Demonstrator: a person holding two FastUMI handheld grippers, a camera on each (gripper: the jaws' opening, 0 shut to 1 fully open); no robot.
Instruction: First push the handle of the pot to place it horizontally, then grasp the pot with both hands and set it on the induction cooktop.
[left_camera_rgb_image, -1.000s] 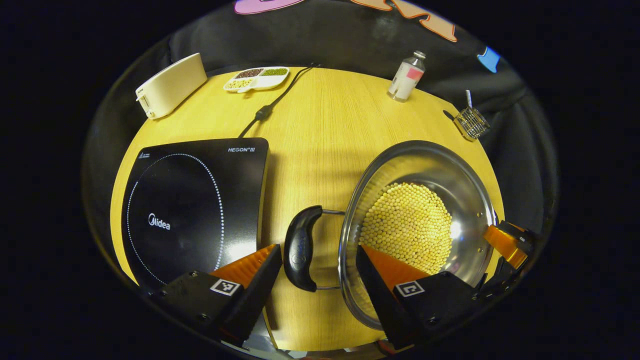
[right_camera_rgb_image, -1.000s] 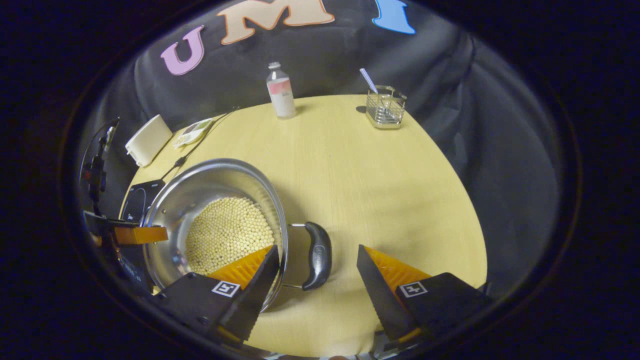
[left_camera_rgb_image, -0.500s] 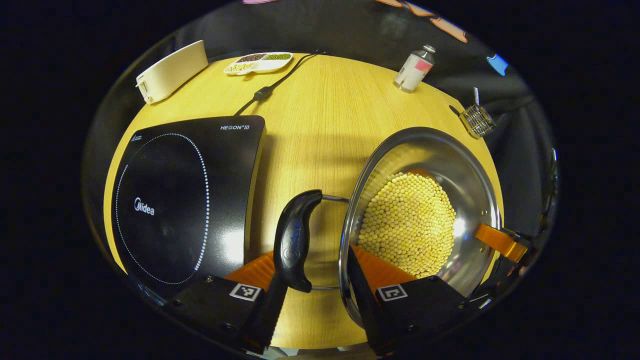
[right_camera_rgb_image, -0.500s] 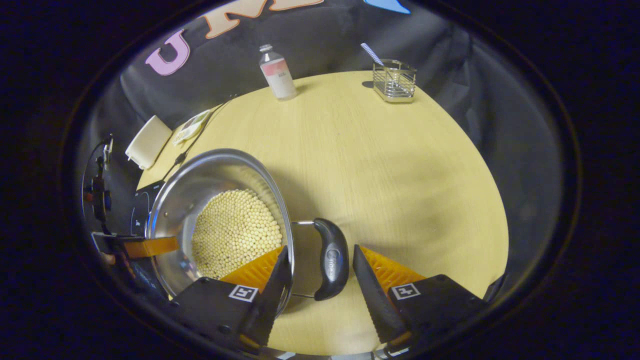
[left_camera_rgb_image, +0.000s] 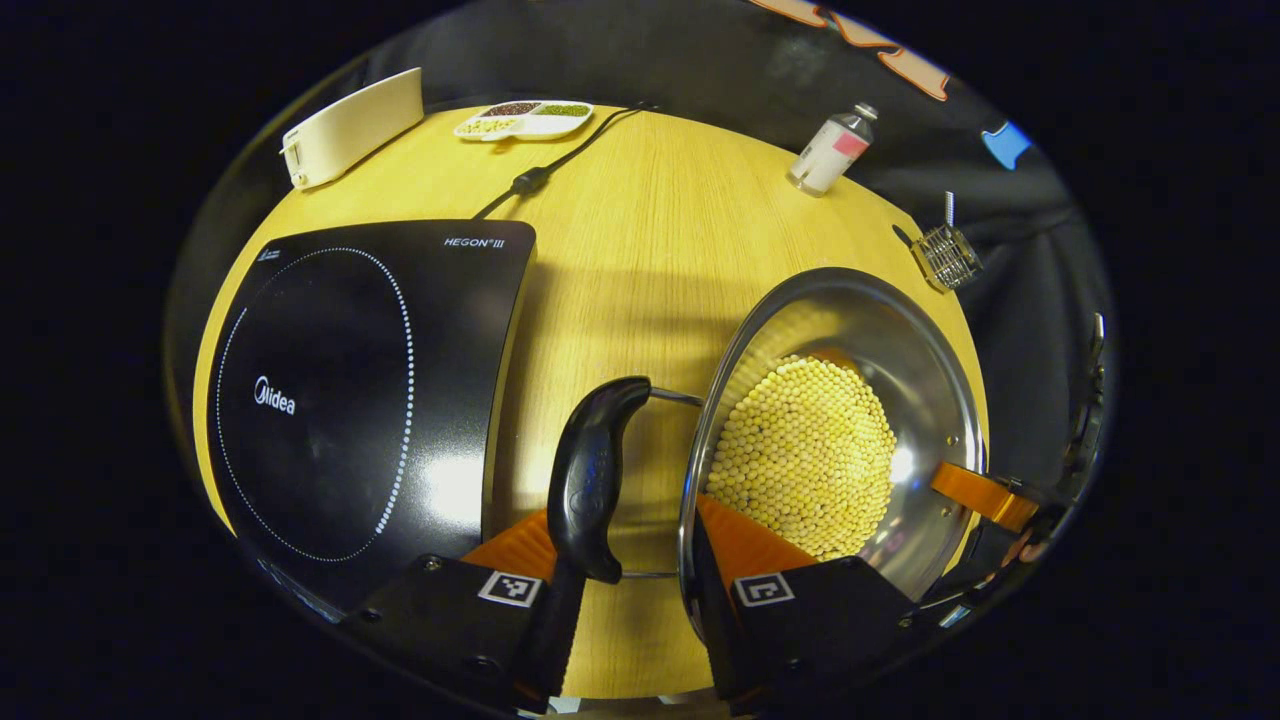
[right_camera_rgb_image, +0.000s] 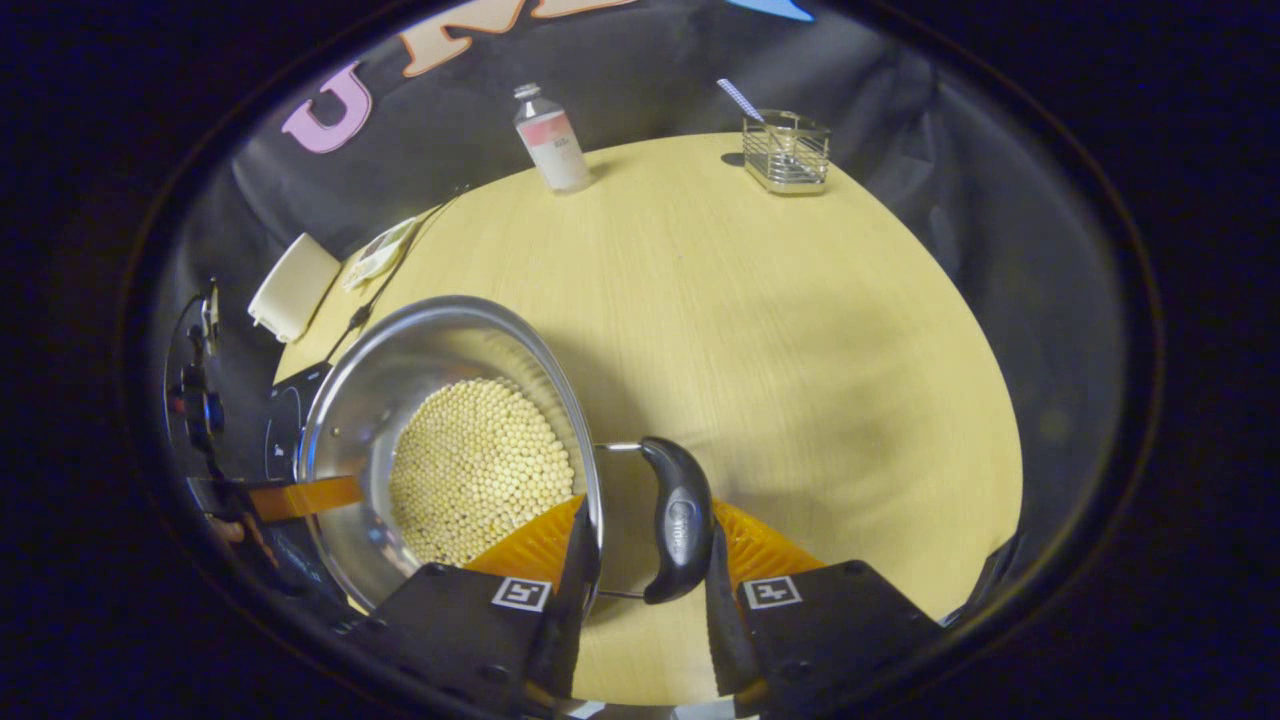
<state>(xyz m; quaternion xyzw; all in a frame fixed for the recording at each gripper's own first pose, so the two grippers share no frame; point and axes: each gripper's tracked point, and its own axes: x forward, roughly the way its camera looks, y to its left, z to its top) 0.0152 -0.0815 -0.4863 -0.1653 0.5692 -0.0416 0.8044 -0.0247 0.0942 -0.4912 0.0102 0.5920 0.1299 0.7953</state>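
Note:
A steel pot (left_camera_rgb_image: 930, 360) holding yellow beans (left_camera_rgb_image: 800, 450) stands on the round wooden table, right of the black induction cooktop (left_camera_rgb_image: 340, 390). In the left gripper view my left gripper (left_camera_rgb_image: 635, 590) straddles the pot's near black handle (left_camera_rgb_image: 590, 470) and the rim. One finger sits outside the handle and the other inside the pot, closed in tight. In the right gripper view my right gripper (right_camera_rgb_image: 645, 590) clamps the opposite handle (right_camera_rgb_image: 678, 515) and rim of the pot (right_camera_rgb_image: 400, 360) the same way. Each view shows the other gripper's finger across the pot.
At the table's far side stand a white box (left_camera_rgb_image: 350, 125), a divided dish of grains (left_camera_rgb_image: 525, 118), the cooktop's cord (left_camera_rgb_image: 530, 180), a small bottle (left_camera_rgb_image: 828, 150) and a wire basket (left_camera_rgb_image: 945, 255). Bare tabletop lies between cooktop and pot.
Both grippers moved forward over the pot's two handles and narrowed from wide open to closed around handle and rim. The pot has hardly shifted.

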